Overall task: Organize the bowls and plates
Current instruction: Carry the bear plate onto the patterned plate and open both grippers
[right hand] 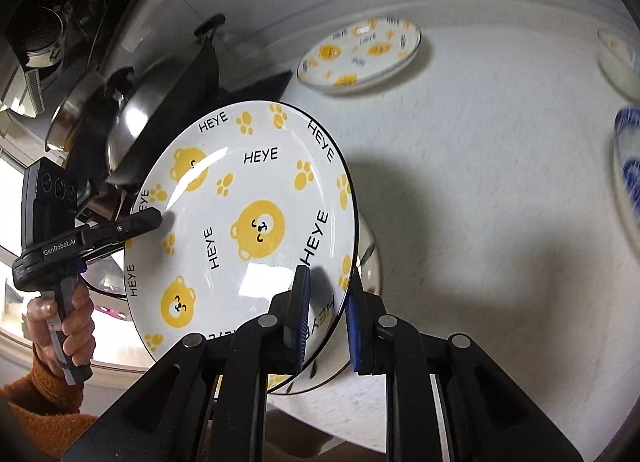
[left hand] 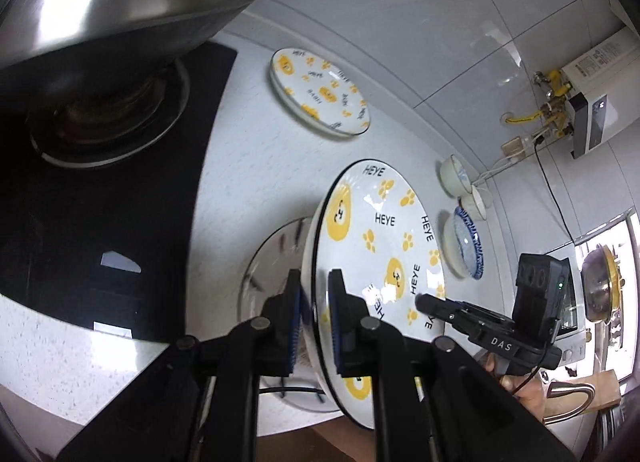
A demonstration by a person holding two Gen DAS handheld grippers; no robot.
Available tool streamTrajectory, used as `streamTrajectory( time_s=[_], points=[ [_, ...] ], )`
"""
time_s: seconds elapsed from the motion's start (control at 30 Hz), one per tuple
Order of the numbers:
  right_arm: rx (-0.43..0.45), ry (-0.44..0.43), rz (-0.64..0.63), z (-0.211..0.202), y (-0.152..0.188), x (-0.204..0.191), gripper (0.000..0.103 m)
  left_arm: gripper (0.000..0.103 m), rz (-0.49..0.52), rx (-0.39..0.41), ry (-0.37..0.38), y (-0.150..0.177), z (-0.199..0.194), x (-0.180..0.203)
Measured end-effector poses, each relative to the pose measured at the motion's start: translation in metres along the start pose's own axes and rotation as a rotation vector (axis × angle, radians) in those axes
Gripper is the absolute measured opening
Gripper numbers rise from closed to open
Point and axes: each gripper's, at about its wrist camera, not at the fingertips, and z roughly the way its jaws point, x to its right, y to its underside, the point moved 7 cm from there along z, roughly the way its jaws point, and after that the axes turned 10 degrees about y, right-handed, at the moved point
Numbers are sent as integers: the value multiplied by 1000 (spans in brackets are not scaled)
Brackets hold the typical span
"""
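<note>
A white plate (left hand: 384, 229) (right hand: 248, 181) printed with yellow bears, paw prints and "HEYE" hangs tilted above the counter, carried between both grippers. My left gripper (left hand: 315, 276) is shut on one side of its rim, one pad on the face and one on the underside. On the opposite rim my right gripper (right hand: 328, 276) is shut the same way. Each gripper shows in the other's view: the right gripper (left hand: 424, 302) and the left gripper (right hand: 152, 217). A matching plate (left hand: 320, 93) (right hand: 360, 53) lies flat on the white counter (left hand: 240, 165) near the wall.
A steel wok (left hand: 120, 1) sits on the black stove (left hand: 100, 201) to the left. Two white bowls (left hand: 454, 175) and a blue-patterned dish (left hand: 466, 248) (right hand: 628, 165) stand along the wall to the right. A hand (right hand: 68, 326) in an orange sleeve holds the left gripper.
</note>
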Motion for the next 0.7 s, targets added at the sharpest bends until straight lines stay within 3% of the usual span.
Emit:
streamTrajectory(
  time_s=[0.33, 0.7],
  points=[
    [-27, 59, 8, 22, 21, -4, 16, 10, -24, -29, 12, 30, 23, -33],
    [-65, 85, -12, 26, 13, 6, 14, 10, -8, -69, -55, 37, 41, -39]
  ],
)
